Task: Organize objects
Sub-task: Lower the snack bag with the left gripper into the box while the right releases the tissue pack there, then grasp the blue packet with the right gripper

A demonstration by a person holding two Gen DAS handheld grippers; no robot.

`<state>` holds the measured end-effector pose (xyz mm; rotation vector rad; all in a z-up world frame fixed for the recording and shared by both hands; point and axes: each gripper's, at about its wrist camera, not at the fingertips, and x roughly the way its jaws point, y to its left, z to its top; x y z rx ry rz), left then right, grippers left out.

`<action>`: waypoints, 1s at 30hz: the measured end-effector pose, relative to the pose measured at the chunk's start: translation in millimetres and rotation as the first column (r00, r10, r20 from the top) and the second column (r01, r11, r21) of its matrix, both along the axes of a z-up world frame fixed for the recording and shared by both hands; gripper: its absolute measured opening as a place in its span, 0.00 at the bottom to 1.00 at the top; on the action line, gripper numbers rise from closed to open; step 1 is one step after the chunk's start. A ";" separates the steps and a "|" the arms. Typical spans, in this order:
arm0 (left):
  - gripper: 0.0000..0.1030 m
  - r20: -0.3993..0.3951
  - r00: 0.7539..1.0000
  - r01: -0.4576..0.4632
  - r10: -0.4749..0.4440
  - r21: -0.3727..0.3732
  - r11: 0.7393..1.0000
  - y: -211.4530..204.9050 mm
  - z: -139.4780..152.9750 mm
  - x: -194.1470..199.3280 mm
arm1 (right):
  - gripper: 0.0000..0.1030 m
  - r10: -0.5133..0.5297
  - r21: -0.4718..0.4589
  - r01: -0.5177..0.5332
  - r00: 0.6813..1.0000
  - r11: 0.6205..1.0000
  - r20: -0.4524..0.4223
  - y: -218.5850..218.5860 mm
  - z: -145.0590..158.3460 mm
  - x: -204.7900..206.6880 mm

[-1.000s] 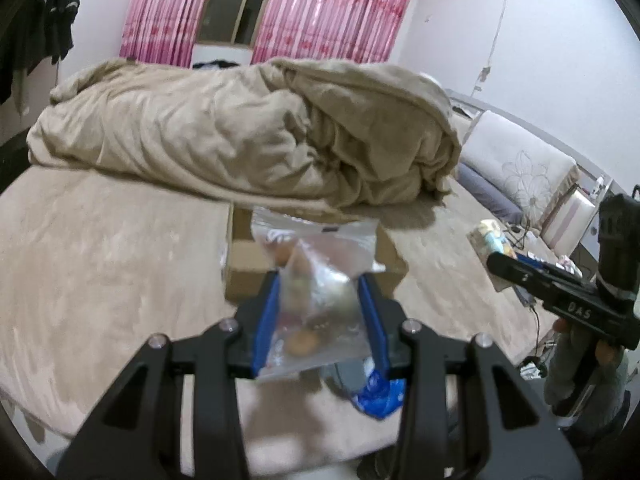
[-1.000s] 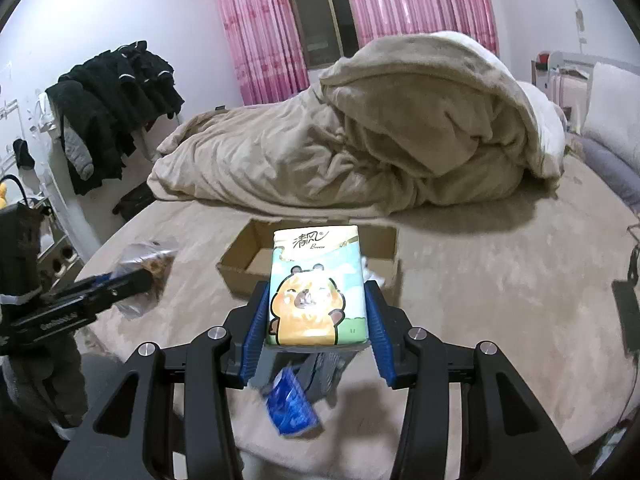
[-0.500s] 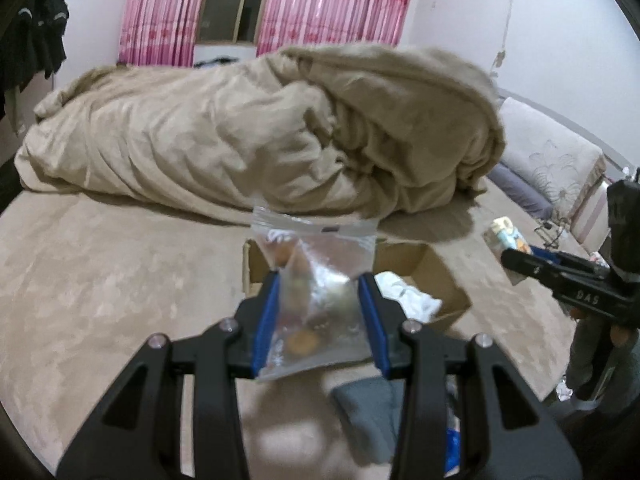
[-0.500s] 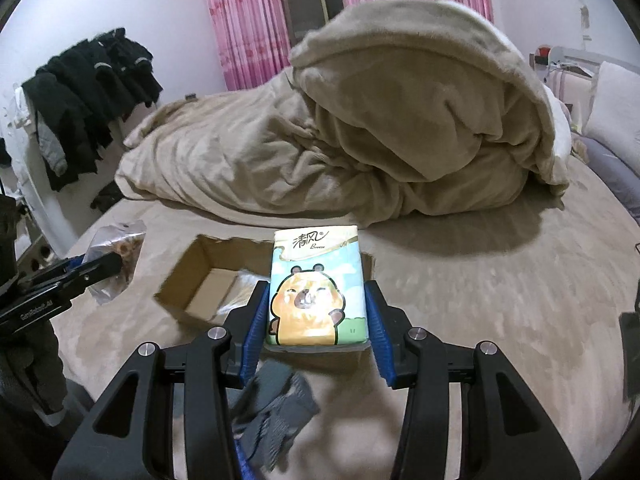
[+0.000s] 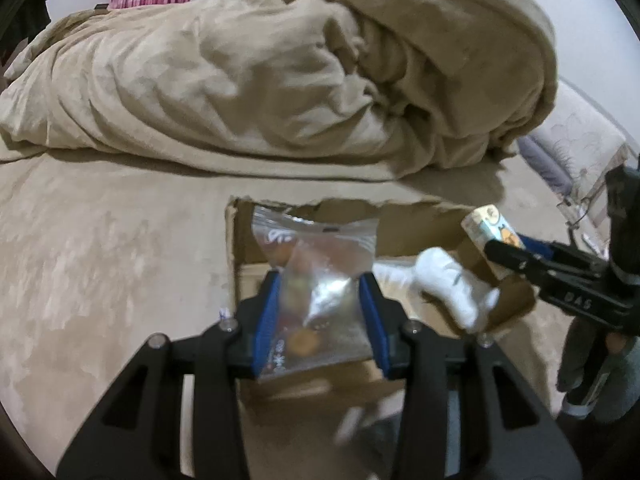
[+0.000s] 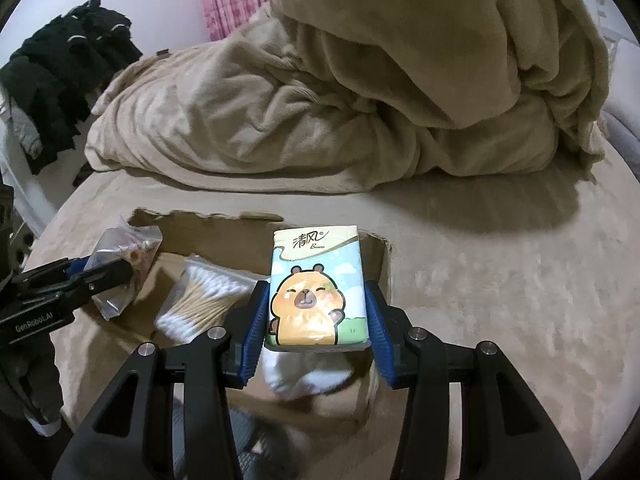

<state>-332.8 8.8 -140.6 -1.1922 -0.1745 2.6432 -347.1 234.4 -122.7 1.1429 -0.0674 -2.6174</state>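
Cardboard box [image 6: 208,236] sits on beige bed [image 6: 500,280]; left claw [image 5: 322,320] pinches snack bag [image 5: 320,280], right claw [image 6: 316,320] tissue pack [image 6: 316,288].

Contents of the clear bag [image 5: 316,292] blurred; white sock [image 6: 308,376] half hidden under the tissue pack [image 6: 316,288].

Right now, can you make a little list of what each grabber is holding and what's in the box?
left gripper: shut on a clear zip bag of snacks, held over the box
right gripper: shut on a tissue pack with a cartoon bear, held over the box
cardboard box: open, sitting on the beige bed cover
inside the box: a pack of cotton swabs and a white sock
behind the box: a heaped beige blanket
far left: dark clothes
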 end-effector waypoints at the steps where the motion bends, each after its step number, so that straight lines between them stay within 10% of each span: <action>1: 0.41 0.012 1.000 -0.002 0.002 0.002 1.000 -0.4 -2.1 -1.6 | 0.48 0.000 -0.004 0.000 1.000 1.000 -0.001 -0.2 -1.6 -2.2; 6: 0.54 -0.005 1.000 -0.008 0.008 -0.002 1.000 -0.9 2.4 1.4 | 0.77 0.001 0.001 -0.001 0.998 1.000 -0.058 0.5 2.2 3.7; 11: 0.71 -0.050 0.999 -0.009 0.009 -0.005 1.000 -1.0 13.8 21.2 | 0.77 -0.010 -0.020 0.009 0.995 1.000 -0.096 8.4 15.1 19.8; 30: 0.76 -0.156 0.986 -0.039 0.055 0.103 0.994 -20.3 77.0 164.7 | 0.77 -0.011 -0.052 0.002 0.984 0.999 -0.179 11.7 76.0 156.9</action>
